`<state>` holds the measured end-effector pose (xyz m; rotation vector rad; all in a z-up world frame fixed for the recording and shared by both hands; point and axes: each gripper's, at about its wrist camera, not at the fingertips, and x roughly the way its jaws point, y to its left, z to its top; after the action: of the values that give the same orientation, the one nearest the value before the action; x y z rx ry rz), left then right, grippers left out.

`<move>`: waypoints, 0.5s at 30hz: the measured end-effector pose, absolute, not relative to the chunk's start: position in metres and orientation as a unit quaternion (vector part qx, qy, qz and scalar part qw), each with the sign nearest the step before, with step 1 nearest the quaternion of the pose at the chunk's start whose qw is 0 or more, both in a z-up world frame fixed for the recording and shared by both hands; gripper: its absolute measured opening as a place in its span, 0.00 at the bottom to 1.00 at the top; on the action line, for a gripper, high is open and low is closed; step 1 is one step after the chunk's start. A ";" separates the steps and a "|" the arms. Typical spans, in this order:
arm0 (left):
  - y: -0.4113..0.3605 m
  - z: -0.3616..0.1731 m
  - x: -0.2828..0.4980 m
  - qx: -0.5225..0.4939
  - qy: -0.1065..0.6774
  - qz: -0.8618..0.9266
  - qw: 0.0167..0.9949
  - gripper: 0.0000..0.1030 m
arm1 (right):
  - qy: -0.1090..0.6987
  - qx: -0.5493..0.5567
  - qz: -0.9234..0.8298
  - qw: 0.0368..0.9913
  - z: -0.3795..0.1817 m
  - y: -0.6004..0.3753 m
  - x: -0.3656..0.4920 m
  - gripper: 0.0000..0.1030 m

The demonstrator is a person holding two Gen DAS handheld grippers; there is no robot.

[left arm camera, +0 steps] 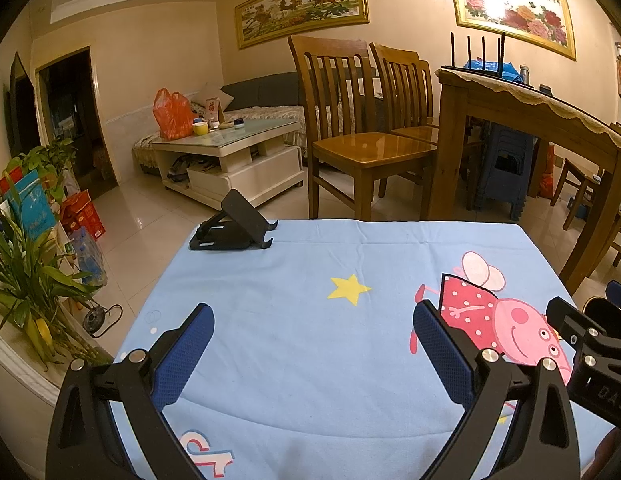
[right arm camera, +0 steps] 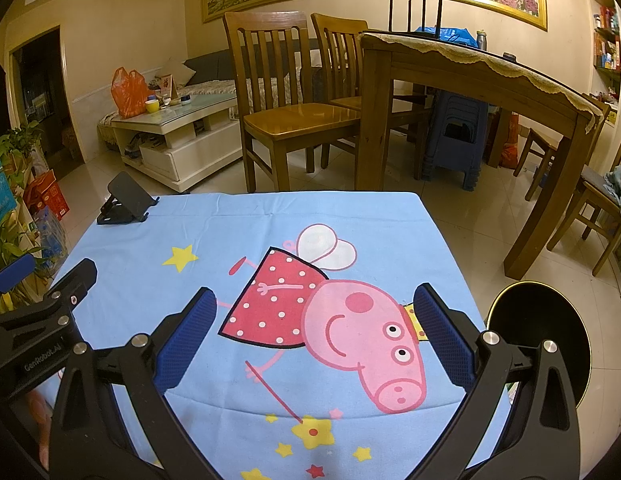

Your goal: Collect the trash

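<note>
left tongs point(left arm camera: 313, 344): wide, nothing held | right tongs point(right arm camera: 314, 326): wide, nothing held | black bin point(right arm camera: 538, 336): just right of right tongs

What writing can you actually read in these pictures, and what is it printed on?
"GenRobot.AI": on the black body of the left gripper, seen from the right wrist view.
"DAS": partial, cut off at the frame edge, on the right gripper body in the left wrist view.
Calligraphy on the peony painting: too blurred to read.
Red boxes on the floor: print too small.
</note>
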<state>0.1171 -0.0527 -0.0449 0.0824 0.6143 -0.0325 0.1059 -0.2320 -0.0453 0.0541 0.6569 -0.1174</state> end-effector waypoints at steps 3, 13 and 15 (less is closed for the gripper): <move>-0.052 -0.045 0.117 0.040 0.302 -0.015 0.952 0.93 | 0.322 0.026 -0.058 0.945 -0.045 -0.232 0.106 0.95; -0.052 -0.044 0.117 0.042 0.300 -0.011 0.953 0.93 | 0.323 0.026 -0.058 0.944 -0.044 -0.233 0.105 0.95; -0.050 -0.045 0.117 0.042 0.301 -0.007 0.953 0.93 | 0.322 0.027 -0.058 0.944 -0.045 -0.232 0.106 0.95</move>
<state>0.1165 -0.0503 -0.0448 0.0851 0.6112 -0.0137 0.1060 -0.2321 -0.0451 0.0541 0.6571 -0.1174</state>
